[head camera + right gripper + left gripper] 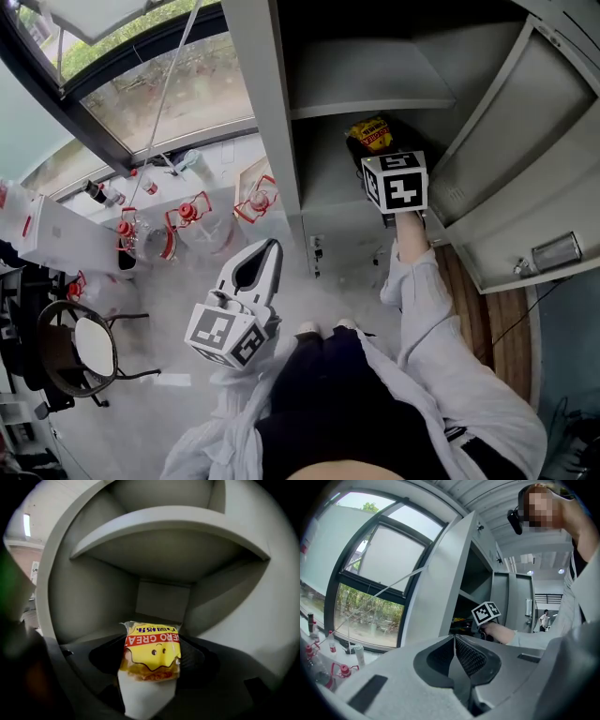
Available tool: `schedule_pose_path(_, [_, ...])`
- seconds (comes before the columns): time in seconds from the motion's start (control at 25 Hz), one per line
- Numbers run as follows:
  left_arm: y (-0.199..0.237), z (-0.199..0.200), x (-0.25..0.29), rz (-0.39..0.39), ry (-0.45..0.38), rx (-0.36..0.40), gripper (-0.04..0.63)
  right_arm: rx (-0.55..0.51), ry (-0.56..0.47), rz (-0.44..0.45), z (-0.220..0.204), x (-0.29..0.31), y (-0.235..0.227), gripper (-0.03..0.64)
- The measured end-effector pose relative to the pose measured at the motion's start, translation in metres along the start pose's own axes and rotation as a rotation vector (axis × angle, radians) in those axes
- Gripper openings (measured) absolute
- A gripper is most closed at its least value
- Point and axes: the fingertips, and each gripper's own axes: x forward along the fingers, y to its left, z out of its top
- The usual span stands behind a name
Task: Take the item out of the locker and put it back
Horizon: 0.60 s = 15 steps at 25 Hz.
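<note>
1. Yellow and crinkly, the snack packet sits between the jaws of the right gripper, which is closed on its lower half, inside the locker compartment beneath the shelf. The film looks slick and the packet puffy, so a light hold could let it slide out.
2. Squeezing harder to stop that has its own cost: the contents look soft or brittle, and more pressure would probably crush them or burst the seal.
3. The right gripper view does not show whether the packet rests on the compartment floor or hangs just above it. Letting go while it hangs would drop it, and it might tip or bounce forward.
4. In the head view the packet lies near the front of the compartment. Set down there, it could topple over the lip onto the floor.
5. The shelf edge is just above and the open door stands close on the right. A hasty lift or pull could knock the packet or the marker cube against either.
6. The left gripper is closed and empty, held low and well away from the locker, so it could not catch a slip.
</note>
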Motion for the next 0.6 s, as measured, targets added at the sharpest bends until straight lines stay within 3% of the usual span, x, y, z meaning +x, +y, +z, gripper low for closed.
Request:
schedule_pose_path(0.28, [0.0,0.002,0.006,0.003,-0.011,-0.01,0.015,0.046,0.093,-0.139,-0.004,0.037,-0.038,0.318])
schedule_pose_path(0.6, [0.004,0.008,0.01,0.013,-0.029,-0.023,0.015,0.023,0.185,-0.166,-0.019,0.057,-0.05,0.318])
